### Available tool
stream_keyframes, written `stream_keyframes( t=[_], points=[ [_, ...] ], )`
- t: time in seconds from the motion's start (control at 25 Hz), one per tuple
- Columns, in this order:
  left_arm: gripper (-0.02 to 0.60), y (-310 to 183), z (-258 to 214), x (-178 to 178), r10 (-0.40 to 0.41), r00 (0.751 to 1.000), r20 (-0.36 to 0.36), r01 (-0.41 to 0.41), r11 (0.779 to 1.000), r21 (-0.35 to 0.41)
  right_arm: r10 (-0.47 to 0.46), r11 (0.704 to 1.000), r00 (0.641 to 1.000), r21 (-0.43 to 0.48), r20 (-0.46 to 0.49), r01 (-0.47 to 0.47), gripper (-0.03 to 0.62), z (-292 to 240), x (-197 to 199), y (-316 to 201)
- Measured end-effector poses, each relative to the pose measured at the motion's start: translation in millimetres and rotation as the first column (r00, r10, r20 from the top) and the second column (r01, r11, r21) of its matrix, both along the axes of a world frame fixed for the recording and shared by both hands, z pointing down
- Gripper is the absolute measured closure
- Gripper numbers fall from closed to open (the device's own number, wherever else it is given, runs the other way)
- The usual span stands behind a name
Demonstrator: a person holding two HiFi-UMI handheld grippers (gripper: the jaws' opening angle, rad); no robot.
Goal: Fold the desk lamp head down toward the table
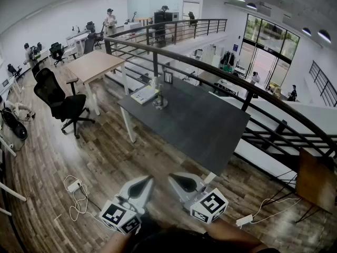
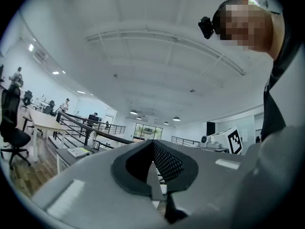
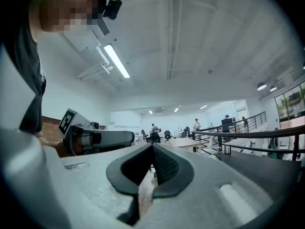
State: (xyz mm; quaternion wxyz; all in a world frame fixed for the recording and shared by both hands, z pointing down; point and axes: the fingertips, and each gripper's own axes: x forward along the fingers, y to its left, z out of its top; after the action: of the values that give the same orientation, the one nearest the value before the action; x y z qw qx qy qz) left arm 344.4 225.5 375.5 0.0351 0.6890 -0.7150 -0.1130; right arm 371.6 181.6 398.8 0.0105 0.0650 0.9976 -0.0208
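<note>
The left gripper (image 1: 143,184) and right gripper (image 1: 178,181), fingers closed and empty, hover well apart from the desk lamp (image 1: 159,96) on the dark counter (image 1: 202,125).

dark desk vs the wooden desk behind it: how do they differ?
Colour: the dark desk has a charcoal top, the wooden desk a light tan one.
Load: the dark desk carries the lamp and a booklet at its far end; I see nothing like that on the wooden desk.
Place: the dark desk lies nearer the camera, the wooden desk farther back, beside a black office chair.
Both are rectangular with pale legs.
</note>
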Motion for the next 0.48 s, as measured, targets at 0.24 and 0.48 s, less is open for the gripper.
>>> stream_keyframes(
  t=[0.24,0.48],
  points=[
    [0.58,-0.5,0.7,-2.1,-0.008,1.0,0.011,0.008,1.0,-0.01,-0.007,1.0,1.0,-0.011,0.003,0.007,0.592,-2.1,-1.6,0.4],
    [0.58,-1.1,5.4,-7.8,-0.018,1.0,0.019,0.018,1.0,-0.006,-0.015,1.0,1.0,-0.02,0.0,0.015,0.592,1.4,-6.9,0.2]
  ],
)
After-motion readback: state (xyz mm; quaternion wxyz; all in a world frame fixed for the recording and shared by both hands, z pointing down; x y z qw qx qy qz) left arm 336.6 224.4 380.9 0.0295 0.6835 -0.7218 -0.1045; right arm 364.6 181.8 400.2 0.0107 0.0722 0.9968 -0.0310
